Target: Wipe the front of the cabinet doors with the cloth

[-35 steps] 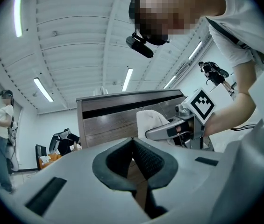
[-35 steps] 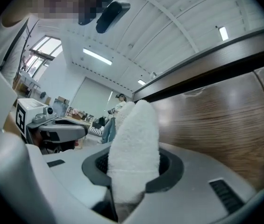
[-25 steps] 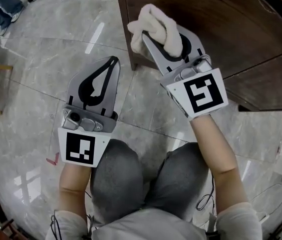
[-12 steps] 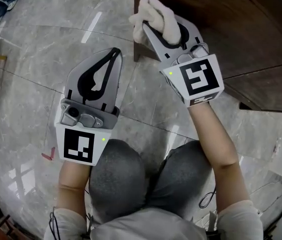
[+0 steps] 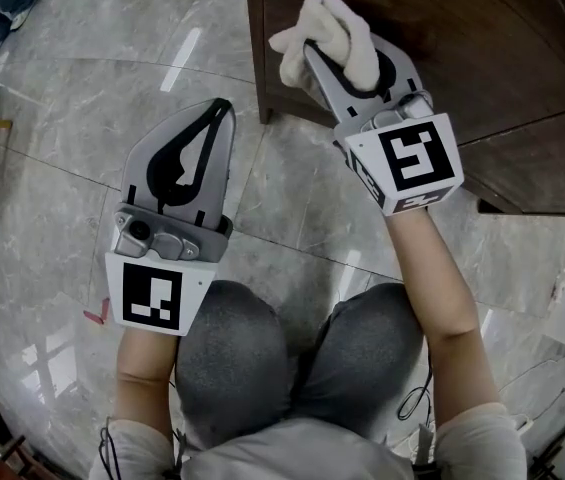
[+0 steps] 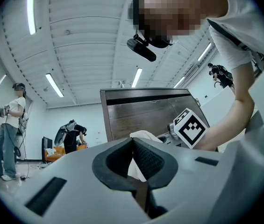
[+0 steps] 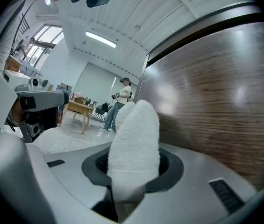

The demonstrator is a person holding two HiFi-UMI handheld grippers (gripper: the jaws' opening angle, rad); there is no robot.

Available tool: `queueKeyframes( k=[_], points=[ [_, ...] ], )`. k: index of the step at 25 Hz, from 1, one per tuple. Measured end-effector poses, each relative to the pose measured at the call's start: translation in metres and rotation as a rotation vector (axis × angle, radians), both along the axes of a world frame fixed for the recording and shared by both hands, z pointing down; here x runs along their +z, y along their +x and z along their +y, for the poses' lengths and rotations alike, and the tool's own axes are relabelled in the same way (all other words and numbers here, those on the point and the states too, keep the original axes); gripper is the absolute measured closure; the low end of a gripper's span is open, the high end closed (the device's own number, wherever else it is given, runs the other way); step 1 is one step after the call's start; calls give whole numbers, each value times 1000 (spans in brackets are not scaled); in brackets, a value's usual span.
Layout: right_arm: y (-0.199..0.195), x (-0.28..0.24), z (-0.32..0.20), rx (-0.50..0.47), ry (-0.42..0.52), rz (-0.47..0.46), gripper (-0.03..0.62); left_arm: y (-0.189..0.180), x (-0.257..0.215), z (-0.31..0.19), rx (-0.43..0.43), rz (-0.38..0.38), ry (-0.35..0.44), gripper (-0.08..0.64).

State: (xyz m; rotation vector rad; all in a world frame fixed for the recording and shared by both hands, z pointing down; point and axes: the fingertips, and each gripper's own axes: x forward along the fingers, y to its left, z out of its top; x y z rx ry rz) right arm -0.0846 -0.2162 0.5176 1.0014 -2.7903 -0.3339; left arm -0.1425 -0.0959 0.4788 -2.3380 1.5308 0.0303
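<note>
- Head view: the left hand-held gripper [image 5: 219,110] hovers over the marble floor [image 5: 72,118], with its jaws pressed together and nothing between them. The right hand-held gripper [image 5: 310,52] pinches the white cloth [image 5: 337,26]. The cloth bunches past the jaw tips, in front of the dark wooden cabinet door [image 5: 482,48] and near its left edge. The person's knees [image 5: 232,353] show below both tools.
- Left gripper view: the jaws meet at the tip and no object is in the gap. The cloth and the right unit's marker cube [image 6: 189,127] lie beyond, in front of the cabinet door.
- Right gripper view: both jaws clamp the cloth, which stands upright as a folded wad. The wood-grain front of the cabinet door lies just beside the cloth on the right. Contact cannot be confirmed.
</note>
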Motion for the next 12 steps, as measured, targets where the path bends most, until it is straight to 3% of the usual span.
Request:
queueKeyframes(
  k=[12],
  points=[
    [61,1,0,62,1,-5,457,40,1,-6,42,-15,-3,541]
  ],
)
